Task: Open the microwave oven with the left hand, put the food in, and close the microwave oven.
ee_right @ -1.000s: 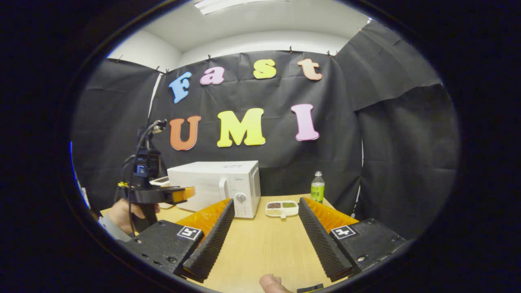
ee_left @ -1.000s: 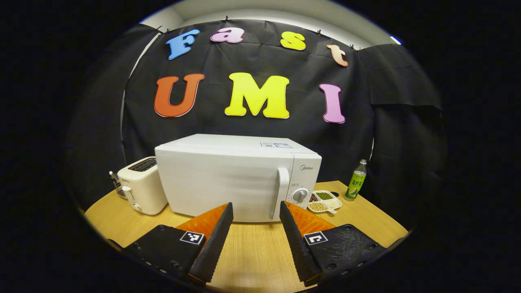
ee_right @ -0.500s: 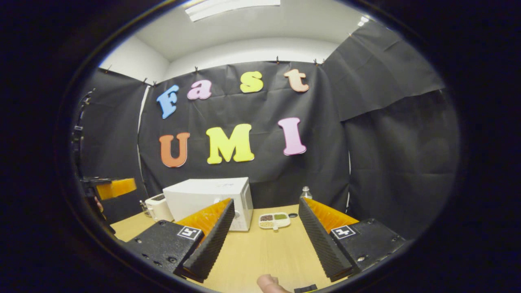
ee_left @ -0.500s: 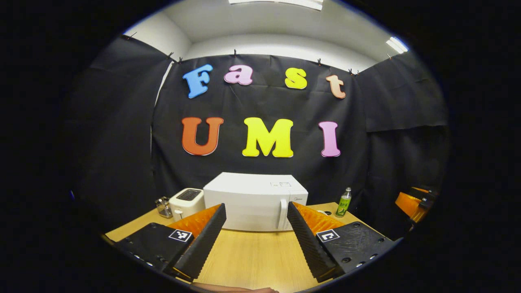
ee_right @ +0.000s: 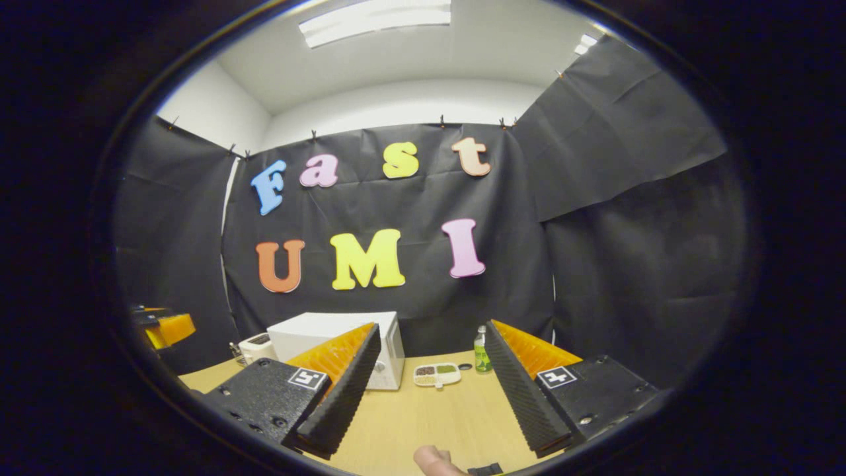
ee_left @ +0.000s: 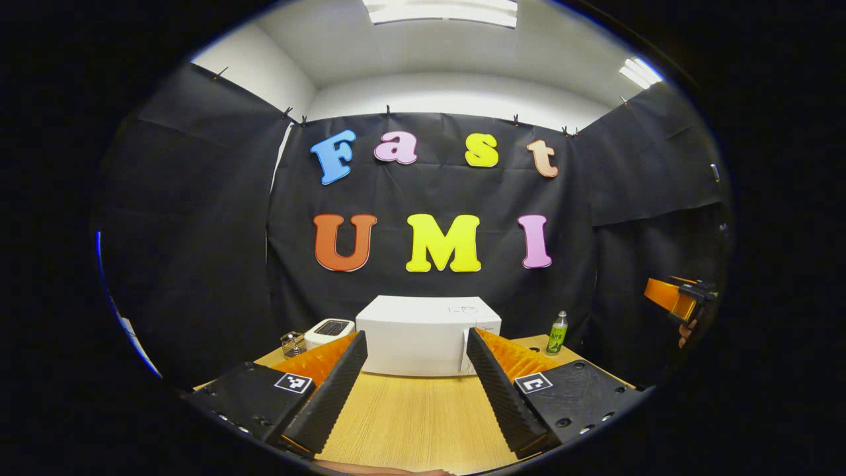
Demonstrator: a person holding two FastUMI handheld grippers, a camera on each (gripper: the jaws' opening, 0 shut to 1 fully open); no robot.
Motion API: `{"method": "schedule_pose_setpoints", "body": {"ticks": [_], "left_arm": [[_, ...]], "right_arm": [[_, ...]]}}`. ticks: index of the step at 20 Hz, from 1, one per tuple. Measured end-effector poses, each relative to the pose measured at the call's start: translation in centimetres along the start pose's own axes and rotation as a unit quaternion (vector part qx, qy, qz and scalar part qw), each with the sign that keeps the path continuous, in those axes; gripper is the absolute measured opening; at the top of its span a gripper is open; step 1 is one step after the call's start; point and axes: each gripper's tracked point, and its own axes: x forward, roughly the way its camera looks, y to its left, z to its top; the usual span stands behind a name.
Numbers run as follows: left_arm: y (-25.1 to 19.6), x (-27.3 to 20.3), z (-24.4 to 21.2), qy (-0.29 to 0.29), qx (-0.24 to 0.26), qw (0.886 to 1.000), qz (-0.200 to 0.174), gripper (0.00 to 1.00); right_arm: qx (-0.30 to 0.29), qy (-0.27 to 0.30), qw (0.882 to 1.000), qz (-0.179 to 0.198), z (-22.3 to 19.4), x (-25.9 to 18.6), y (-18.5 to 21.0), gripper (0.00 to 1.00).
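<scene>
The microwave (ee_left: pixel 426 336) sits straight ahead of the empty, spread left gripper (ee_left: pixel 414 396), door shut, handle (ee_left: pixel 464 350) upright at its right.

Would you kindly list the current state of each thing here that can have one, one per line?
microwave: door shut, upright on the table.
food tray: on the table beside the microwave, compartments filled.
bottle: upright, capped.
toaster: upright, slots look empty.
left gripper: open, holding nothing.
right gripper: open, holding nothing.
</scene>
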Motion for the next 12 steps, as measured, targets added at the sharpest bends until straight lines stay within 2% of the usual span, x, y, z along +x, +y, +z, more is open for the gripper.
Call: {"method": "schedule_pose_setpoints", "body": {"ticks": [1, 2, 5, 6, 7, 8, 9, 10, 12], "left_arm": [[0.3, 0.0, -0.1, 0.001, 0.001, 1.000, 0.002, 0.95], [0.5, 0.0, -0.2, 0.004, 0.002, 1.000, 0.004, 0.95], [0.2, -0.4, -0.1, 0.002, 0.005, 1.000, 0.000, 0.95], [-0.2, -0.6, -0.1, 0.001, 0.005, 1.000, -0.007, 0.84], [-0.6, -0.8, -0.1, 0.001, 0.006, 1.000, -0.012, 0.95], [-0.7, -0.9, 0.0, -0.001, 0.008, 1.000, -0.013, 0.95], [-0.7, -1.1, 0.3, -0.004, 0.012, 1.000, -0.012, 0.95], [-0.6, -1.3, 0.6, -0.007, 0.015, 1.000, -0.011, 0.95], [-0.9, -1.5, 1.1, -0.013, 0.016, 1.000, -0.011, 0.95]], "right_arm": [[0.001, 0.000, 1.000, 0.002, -0.3, -0.5, -0.1, 0.91], [-0.001, -0.001, 1.000, 0.005, -0.2, -0.9, -0.1, 1.00], [-0.013, -0.009, 1.000, 0.003, 0.4, -1.4, 0.0, 1.00], [-0.012, -0.011, 1.000, 0.003, 0.5, -1.6, 0.0, 1.00], [-0.011, -0.012, 1.000, 0.002, 0.6, -1.7, 0.0, 1.00], [-0.011, -0.012, 1.000, 0.001, 0.6, -1.9, -0.1, 1.00], [-0.011, -0.014, 1.000, 0.001, 0.7, -2.0, -0.1, 0.91], [-0.011, -0.017, 1.000, 0.001, 1.0, -2.3, -0.1, 1.00], [-0.015, -0.024, 1.000, -0.001, 1.4, -2.5, -0.2, 1.00]]}}
